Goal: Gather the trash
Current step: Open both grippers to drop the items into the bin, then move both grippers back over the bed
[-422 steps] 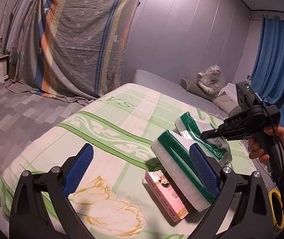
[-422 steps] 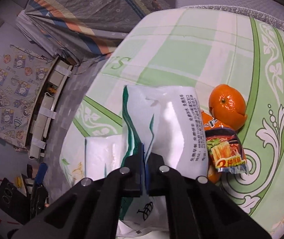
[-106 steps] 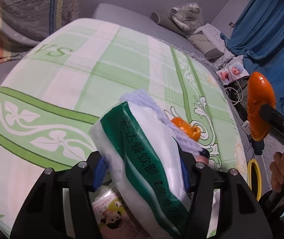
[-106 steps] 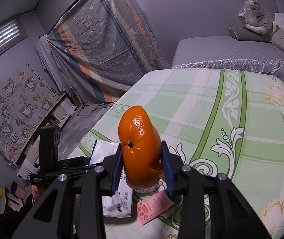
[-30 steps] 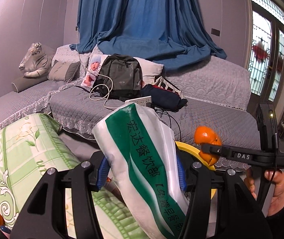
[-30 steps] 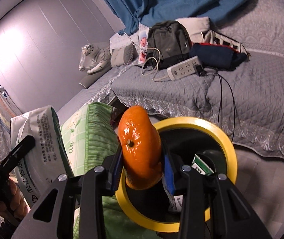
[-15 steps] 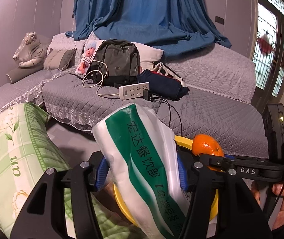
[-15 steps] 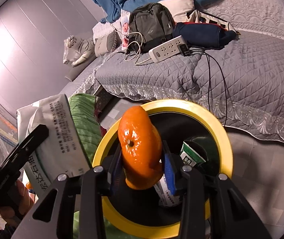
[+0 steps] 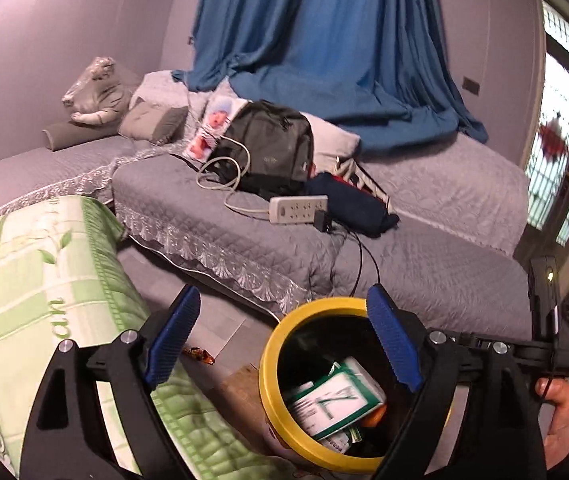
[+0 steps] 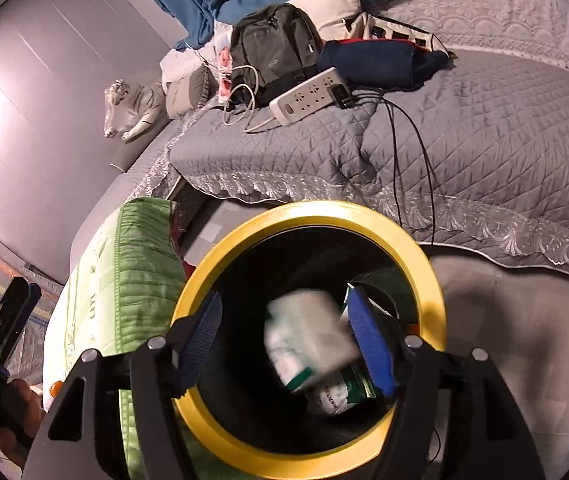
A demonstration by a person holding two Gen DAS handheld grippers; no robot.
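Drop step, both sides at once. Left hand-held gripper (image 9: 282,338) has just been opening: blue pads spread wide, nothing between them. The white-and-green plastic tissue pack (image 9: 334,404) lies inside the round yellow-rimmed black trash bin (image 9: 268,396), on other packets; a bit of orange fruit (image 9: 376,416) shows beside it, low in the bin. Right hand-held gripper (image 10: 290,342) has also just been opening, jaws apart over the bin mouth (image 10: 430,280), no fruit left between pads. In the right wrist view the pack (image 10: 308,340) is motion-blurred, likely not yet settled.

To do it well: keep both grippers centred over the opening w/ jaws wide till all settles, then lift straight up, clear of the rim. Bin stands on the floor just beside the green-patterned quilted bedspread (image 9: 44,280), so no sideways swing. One small wrapper (image 9: 200,355) lies on the floor near the bed edge – prob. next pickup.
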